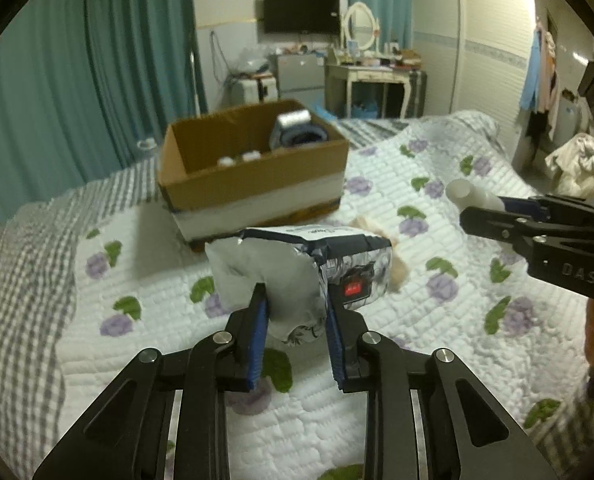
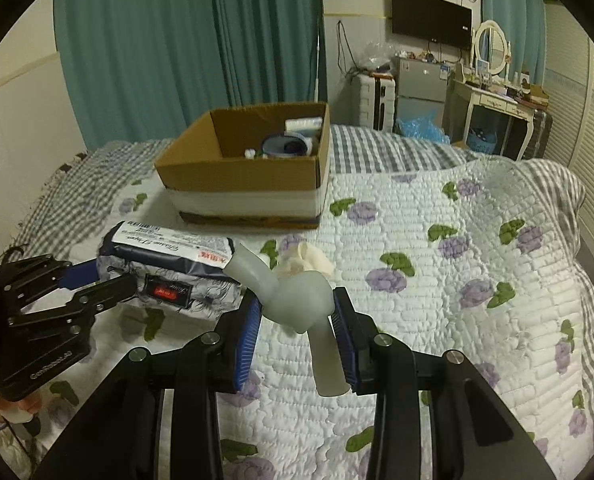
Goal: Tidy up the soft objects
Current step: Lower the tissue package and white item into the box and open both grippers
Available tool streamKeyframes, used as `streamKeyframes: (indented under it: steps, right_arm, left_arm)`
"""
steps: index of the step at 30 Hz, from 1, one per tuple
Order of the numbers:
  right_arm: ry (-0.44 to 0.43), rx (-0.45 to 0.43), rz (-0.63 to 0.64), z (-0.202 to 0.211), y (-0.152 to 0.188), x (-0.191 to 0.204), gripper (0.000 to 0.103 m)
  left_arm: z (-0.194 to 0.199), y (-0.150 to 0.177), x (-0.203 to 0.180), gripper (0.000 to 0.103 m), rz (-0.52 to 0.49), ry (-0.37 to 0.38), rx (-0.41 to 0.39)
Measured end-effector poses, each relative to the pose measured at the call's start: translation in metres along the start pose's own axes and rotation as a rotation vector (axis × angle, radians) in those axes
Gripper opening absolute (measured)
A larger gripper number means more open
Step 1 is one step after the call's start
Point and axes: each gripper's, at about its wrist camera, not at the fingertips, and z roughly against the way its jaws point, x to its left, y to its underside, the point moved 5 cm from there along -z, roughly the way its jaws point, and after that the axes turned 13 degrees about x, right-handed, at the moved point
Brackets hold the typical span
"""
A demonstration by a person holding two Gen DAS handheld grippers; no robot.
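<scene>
Item 1: tissue pack (image 1: 309,264), soft, being clamped at its near end by left gripper (image 1: 295,320), held over quilt (image 1: 437,360).
Item 2: pale rubbery tube piece (image 2: 297,300), being squeezed betw. pads of right gripper (image 2: 299,332).
Dest.: cardboard box (image 2: 245,184), already holding items, sitting beyond both.
Step, prob.: carrying both boxward. Next: lifting over rim, then letting go.

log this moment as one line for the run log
left claw: shut on tissue pack | right claw: shut on squeeze bulb | cardboard box: on bed, part filled
</scene>
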Motion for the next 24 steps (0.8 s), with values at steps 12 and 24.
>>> streamKeyframes:
  steps: [12,24]
  right_arm:
    - [0.040,-0.088,0.088,0.021,-0.069,-0.001,0.035]
    - [0.051,-0.109,0.108,-0.035,-0.162,-0.022,0.035]
  left_arm:
    - [0.056,-0.077,0.018,0.026,-0.021,-0.048,-0.139]
    - [-0.021,-0.176,0.060,0.026,-0.006,-0.130,-0.123]
